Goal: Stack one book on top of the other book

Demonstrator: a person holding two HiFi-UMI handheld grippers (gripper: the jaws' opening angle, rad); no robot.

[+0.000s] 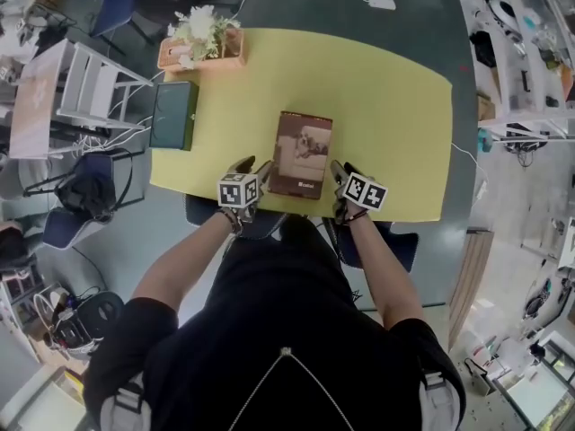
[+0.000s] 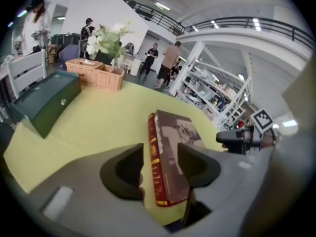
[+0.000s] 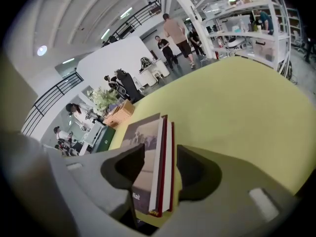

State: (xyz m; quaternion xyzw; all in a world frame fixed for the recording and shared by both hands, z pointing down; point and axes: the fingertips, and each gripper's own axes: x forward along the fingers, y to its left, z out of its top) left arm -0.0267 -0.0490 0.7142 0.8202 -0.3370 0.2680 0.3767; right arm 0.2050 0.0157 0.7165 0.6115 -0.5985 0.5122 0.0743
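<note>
Two grippers are hanging spread at the near end of the brown book (image 1: 302, 153): the left gripper (image 2: 160, 167) is straddling its red spine, the right gripper (image 3: 160, 169) its white page edges, neither pressing. Two page blocks seem to be showing there, so the stack is probably made. Drawing both straight back, clear of the corners, is looking like the way to keep it square. Stiff matte covers are lying flat on the smooth yellow tabletop (image 1: 386, 124), with a dark green box (image 1: 173, 114) and a wicker basket (image 1: 202, 54) sitting well apart.
</note>
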